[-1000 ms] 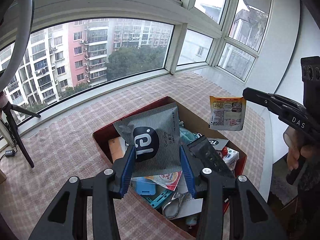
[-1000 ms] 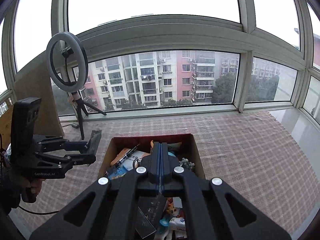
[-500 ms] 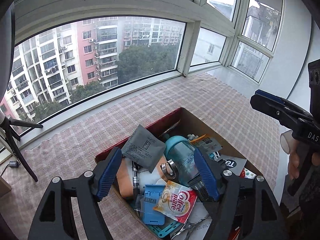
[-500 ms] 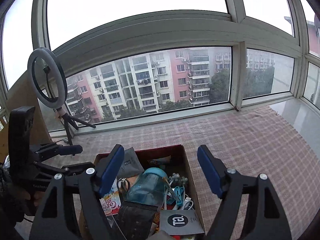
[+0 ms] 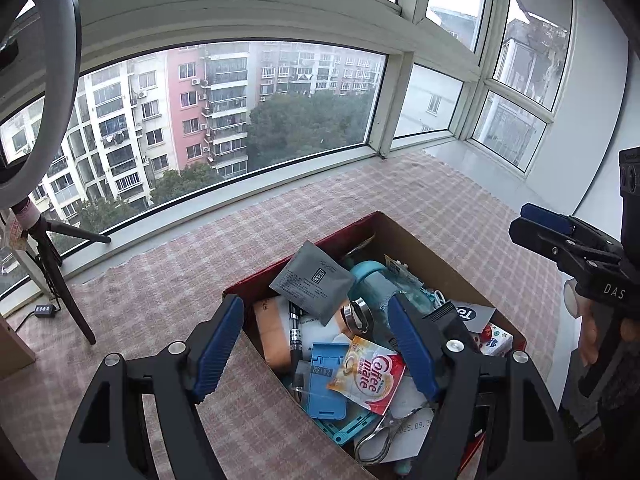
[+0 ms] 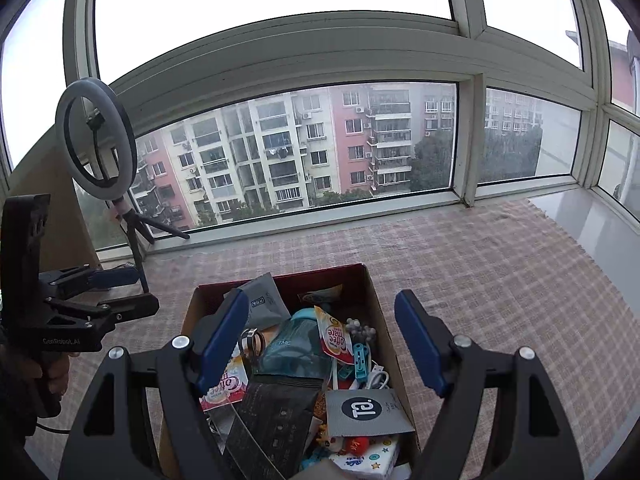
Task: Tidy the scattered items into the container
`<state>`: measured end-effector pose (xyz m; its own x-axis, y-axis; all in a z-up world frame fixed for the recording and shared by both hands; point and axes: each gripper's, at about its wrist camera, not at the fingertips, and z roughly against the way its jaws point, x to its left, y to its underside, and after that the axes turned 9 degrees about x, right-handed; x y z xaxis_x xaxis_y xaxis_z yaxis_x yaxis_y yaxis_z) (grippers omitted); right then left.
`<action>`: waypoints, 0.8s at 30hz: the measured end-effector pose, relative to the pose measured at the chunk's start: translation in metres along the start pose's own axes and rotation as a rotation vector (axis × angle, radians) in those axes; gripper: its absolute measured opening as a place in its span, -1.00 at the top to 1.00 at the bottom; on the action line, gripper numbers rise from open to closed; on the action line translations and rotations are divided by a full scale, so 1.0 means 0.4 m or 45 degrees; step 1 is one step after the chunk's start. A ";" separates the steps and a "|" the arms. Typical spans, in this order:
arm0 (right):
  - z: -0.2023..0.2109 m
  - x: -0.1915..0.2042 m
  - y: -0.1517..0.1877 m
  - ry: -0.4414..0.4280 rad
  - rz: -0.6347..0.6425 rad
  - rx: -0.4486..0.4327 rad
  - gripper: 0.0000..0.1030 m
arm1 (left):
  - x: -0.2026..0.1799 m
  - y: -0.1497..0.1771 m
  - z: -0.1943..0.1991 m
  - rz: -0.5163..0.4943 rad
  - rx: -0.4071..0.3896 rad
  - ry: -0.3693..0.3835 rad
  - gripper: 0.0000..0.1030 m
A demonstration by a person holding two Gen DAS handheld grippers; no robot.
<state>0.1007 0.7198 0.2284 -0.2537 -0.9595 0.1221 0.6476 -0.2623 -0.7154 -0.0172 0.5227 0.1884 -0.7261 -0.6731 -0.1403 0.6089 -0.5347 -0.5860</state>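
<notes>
**Both grippers released above full box**

Checked cloth [image 6: 480, 264] covers the sill. Cardboard box [image 5: 436, 252] sits on it, holding the items: teal bottle [image 5: 370, 276], grey pouch [image 5: 312, 282] on top, Coffee mate sachet [image 5: 366, 372]. Left gripper [image 5: 316, 346] spread wide, empty. Right gripper [image 6: 320, 344] also spread wide, empty, over box.

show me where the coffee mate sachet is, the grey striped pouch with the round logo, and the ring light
Coffee mate sachet [image 5: 366, 372]: left wrist view, on its red logo.
Grey striped pouch [image 6: 366, 408]: right wrist view, on its round logo.
Ring light [image 6: 96, 134]: right wrist view, on the ring's top edge.
</notes>
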 end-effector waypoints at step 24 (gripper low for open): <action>0.137 0.286 0.154 -0.155 0.071 0.020 -0.54 | 0.108 0.291 0.324 0.154 -0.110 -0.274 -0.51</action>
<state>0.1509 0.5884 0.2360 -0.1284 -0.9777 0.1661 0.6696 -0.2090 -0.7127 0.0637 0.3650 0.2176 -0.5592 -0.8278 -0.0458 0.6509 -0.4042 -0.6426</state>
